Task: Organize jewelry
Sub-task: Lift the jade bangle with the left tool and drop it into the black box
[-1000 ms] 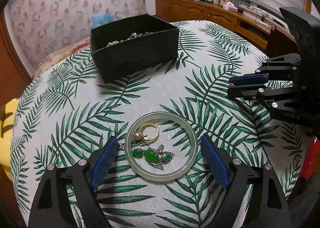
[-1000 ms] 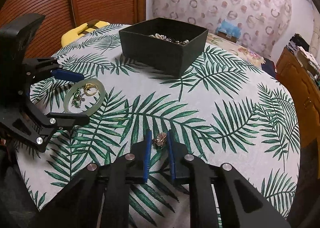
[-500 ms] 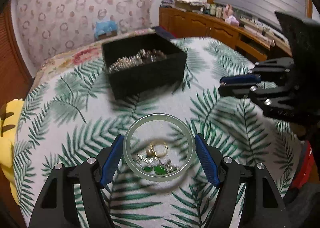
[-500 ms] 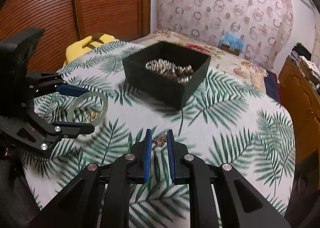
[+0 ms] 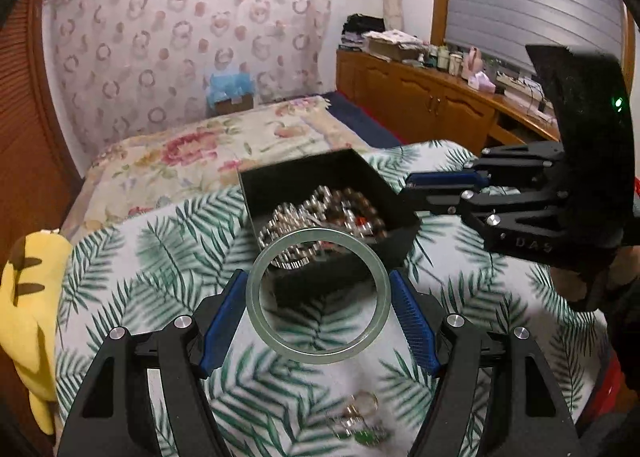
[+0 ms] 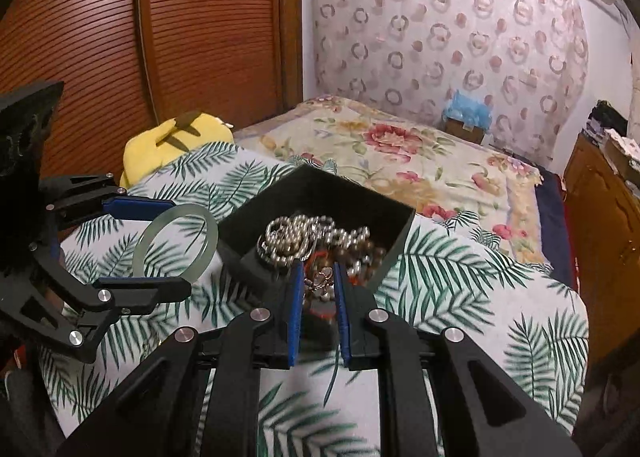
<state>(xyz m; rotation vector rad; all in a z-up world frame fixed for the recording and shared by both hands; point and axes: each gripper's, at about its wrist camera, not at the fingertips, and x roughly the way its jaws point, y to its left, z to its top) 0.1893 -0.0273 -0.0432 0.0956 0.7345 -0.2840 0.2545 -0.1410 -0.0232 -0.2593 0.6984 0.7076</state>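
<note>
- Left gripper (image 5: 318, 311) has the pale green jade bangle (image 5: 317, 295) pinched across its width between the two blue pads, so the claw sits pretty wide but it's clamped on the bangle, which hangs in the air above the cloth.
- From the right wrist camera the same bangle (image 6: 176, 243) sits just left of the black box (image 6: 320, 225), near its corner and not over the inside.
- Right gripper (image 6: 318, 289) is nearly closed, narrow gap, holding a small gold-coloured jewelry piece (image 6: 319, 281) between the pads. Can't make out what it is exactly, a brooch or earring maybe.
- That piece hovers at the near edge of the black box, above the pile of silver and brown bead strands (image 6: 316, 239) already inside.
- The box stands on a white tablecloth with green palm leaves (image 6: 460, 277).
- Still lying on the cloth, below the left gripper: a gold ring (image 5: 362, 403) and a bit with green stones (image 5: 364, 437), both blurry.
- Only readable writing: embossed letters "DAS" (image 5: 528, 244) on the side of the right gripper in the left camera. A small green light (image 5: 618, 101) glows on its body too.
- Yellow plush toy (image 5: 28, 297) at the table's left edge.
</note>
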